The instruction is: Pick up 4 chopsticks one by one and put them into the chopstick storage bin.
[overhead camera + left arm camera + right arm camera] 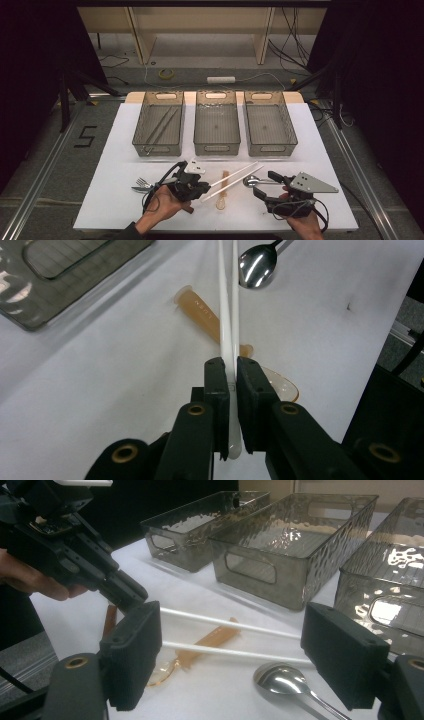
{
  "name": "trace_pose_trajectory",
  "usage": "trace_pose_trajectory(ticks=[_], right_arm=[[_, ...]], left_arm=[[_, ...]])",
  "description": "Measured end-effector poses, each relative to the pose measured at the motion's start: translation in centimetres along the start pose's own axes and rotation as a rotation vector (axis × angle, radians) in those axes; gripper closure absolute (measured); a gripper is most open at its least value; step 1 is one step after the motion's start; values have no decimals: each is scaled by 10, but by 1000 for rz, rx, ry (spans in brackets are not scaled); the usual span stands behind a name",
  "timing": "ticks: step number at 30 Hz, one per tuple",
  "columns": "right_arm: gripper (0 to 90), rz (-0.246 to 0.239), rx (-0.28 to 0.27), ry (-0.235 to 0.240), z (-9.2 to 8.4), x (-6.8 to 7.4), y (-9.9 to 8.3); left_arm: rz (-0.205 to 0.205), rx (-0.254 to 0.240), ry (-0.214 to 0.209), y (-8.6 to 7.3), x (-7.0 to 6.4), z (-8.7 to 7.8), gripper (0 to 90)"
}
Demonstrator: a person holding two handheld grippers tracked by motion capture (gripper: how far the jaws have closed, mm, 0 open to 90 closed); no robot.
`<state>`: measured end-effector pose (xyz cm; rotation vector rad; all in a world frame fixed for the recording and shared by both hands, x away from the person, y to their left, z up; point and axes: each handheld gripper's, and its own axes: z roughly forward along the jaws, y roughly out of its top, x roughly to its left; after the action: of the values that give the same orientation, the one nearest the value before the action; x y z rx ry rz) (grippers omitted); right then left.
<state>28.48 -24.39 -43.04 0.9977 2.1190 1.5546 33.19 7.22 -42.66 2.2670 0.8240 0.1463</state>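
Hands came in from the near edge of the white table [110,200], each holding one of my grippers. My left gripper [206,187] had its jaws pressed together on the thick ends of the white chopsticks [235,179]; in the left gripper view the pair ran straight out from between the black pads [217,390], and in the high view it slanted away to the right. My right gripper [274,176] stood with its jaws spread wide and held nothing; in the right gripper view they stood on either side of the metal spoon [285,680], apart from it. That spoon lay on the table with its bowl just beside the far tips of the chopsticks. Under the chopsticks lay an amber plastic spoon [223,187], crossed by them. Left of my left hand [162,205] a metal fork [141,185] rested on the table. Farther off stood three clear bins in a row: the left bin [159,125] held a pair of dark chopsticks [161,126], while the middle bin [216,125] and the right bin [270,125] looked empty.
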Motion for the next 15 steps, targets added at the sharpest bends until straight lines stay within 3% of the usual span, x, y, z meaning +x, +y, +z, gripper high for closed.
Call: trace_pose_trajectory(ticks=[7,15], right_arm=[[253,0,0,0,0,0,0],[253,0,0,-1,0,0,0]], left_arm=[[4,-31,-12,4,0,-12,836],[0,-102,-28,13,0,-35,836]])
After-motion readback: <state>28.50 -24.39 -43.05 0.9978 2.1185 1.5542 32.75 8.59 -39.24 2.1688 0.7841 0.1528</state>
